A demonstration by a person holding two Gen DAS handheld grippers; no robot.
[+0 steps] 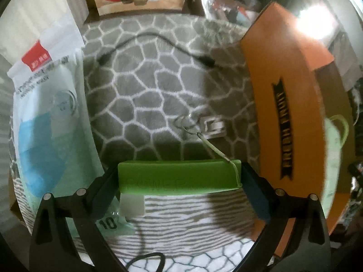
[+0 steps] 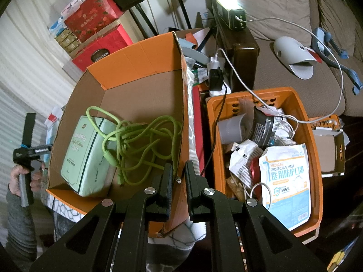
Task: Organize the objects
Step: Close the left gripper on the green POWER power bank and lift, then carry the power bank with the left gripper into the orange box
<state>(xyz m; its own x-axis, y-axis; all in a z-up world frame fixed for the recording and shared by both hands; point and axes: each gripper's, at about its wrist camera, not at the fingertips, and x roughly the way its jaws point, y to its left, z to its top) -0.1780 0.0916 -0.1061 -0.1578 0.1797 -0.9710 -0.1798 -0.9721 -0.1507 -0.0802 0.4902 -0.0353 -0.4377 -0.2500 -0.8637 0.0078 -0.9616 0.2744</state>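
1. Left gripper [image 1: 180, 181]: its two fingers pinch the ends of a green power bank [image 1: 179, 176], which lies crosswise between them, above the grey patterned blanket [image 1: 147, 86]. Faint raised letters run along the bank's front face; they cannot be read with certainty.
2. A thin pale lanyard [image 1: 215, 151] runs from the bank's right end to a metal ring [image 1: 185, 124] on the blanket, beside a small clear piece [image 1: 213, 129].
3. A black cable [image 1: 156, 38] lies in an arc on the blanket, farther off.
4. Left of the bank lies a mask pack [image 1: 47, 117] with a red tag; the figure "10" shows near its lower corner.
5. Right of the bank stands the outer wall of the orange box [image 1: 292, 104], whose black banner reads "FRESH FRUIT".
6. Right gripper [image 2: 179, 176]: jaws drawn close on either side of the box's [image 2: 140, 59] near wall at its corner; whether the pads press the card cannot be told.
7. Inside the box lie a mint tissue pack [image 2: 84, 156], marked "SOFT", and a tangled green cord [image 2: 140, 145], partly resting on the pack.
8. Just right of the box stands an orange basket [image 2: 315, 158] full of packets. The topmost, a white packet [image 2: 285, 183], reads "MEDICAL PROTECTIVE MASK", "医用防护口罩" and "≥95%".
9. Behind the box, a red carton [image 2: 102, 49] bears "COLLECTION".
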